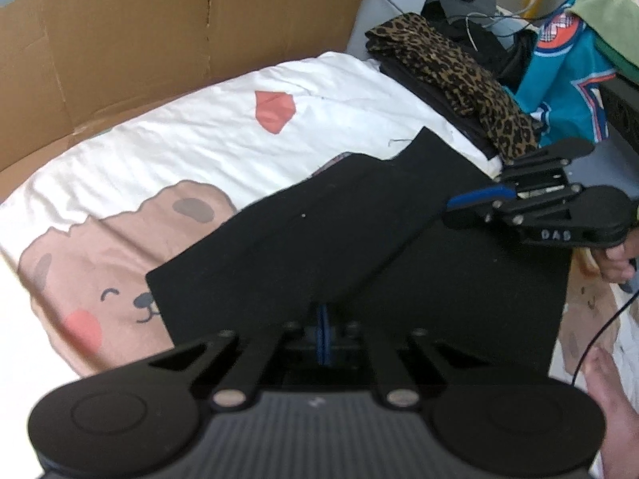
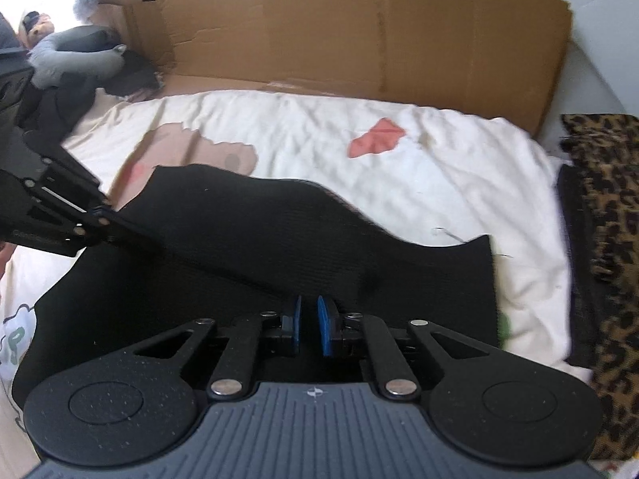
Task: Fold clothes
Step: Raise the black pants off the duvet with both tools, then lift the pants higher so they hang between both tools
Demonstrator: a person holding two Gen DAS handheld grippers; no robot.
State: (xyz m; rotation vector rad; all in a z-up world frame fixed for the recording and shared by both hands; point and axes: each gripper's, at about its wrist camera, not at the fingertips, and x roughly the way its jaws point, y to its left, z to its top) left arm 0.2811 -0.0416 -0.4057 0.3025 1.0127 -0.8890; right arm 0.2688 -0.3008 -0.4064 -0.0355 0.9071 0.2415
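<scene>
The black knit garment (image 1: 359, 231) lies spread on the white bear-print bed cover (image 1: 199, 139), partly doubled over itself, with the brown cardboard sheet (image 1: 159, 32) standing behind. The left hand-held gripper (image 1: 322, 319) is pinched tight on the near edge of the black cloth, blue pads together with fabric running up between them. The right hand-held gripper (image 2: 309, 319) sits low over the near edge too, its blue pads (image 2: 325, 329) narrow but with a sliver of gap; whether cloth is caught in there, I can't tell.

This fabric looks soft, light and limp, probably a bit stretchy, so it should drape and sag between two holds. Best taken at corners or along a hem, both layers together, kept taut.

Hard to read: black on black hides the seams and fold lines, and the near hem vanishes under both gripper bodies. A folded leopard-print cloth (image 2: 611, 207) waits at the right.
</scene>
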